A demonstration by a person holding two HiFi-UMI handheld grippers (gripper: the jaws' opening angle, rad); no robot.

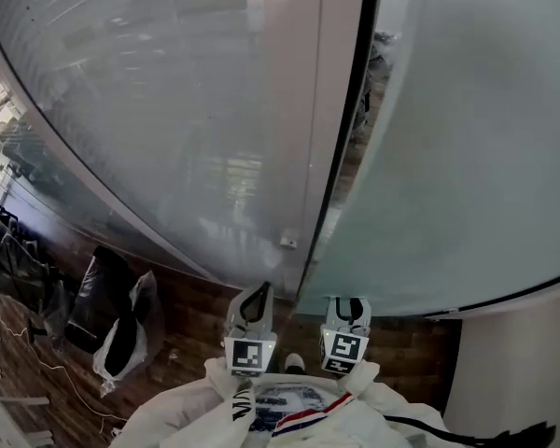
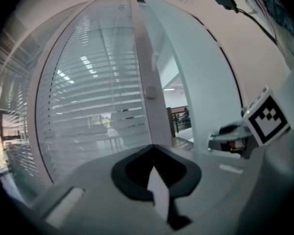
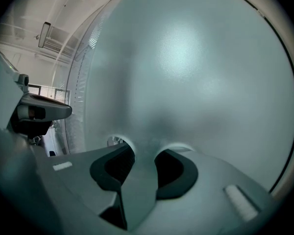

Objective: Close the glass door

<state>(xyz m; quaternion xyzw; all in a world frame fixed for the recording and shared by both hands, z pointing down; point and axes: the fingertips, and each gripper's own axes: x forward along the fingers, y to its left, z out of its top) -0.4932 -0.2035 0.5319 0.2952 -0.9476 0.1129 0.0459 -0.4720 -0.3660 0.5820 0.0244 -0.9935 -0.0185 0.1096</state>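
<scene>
The frosted glass door [image 1: 467, 138] stands ajar on the right, with a dark gap [image 1: 347, 138] between its edge and the framed glass panel [image 1: 168, 110] with blinds. My right gripper [image 1: 348, 304] points level at the door's face [image 3: 186, 72]. Its jaws are open and the tips sit at or just off the glass, with nothing between them [image 3: 144, 151]. My left gripper [image 1: 258, 295] is shut and empty, in front of the panel's frame post [image 2: 149, 92]. The left gripper view shows the gap [image 2: 179, 116] and the right gripper [image 2: 220, 138] at the door [image 2: 206, 82].
Black bags [image 1: 103, 297] and a white bag [image 1: 131, 339] lie on the wood floor at the left. A white wall [image 1: 513, 362] closes the right side. The person's white sleeves [image 1: 289, 409] fill the bottom edge. A small white fitting [image 1: 287, 242] sits low on the frame.
</scene>
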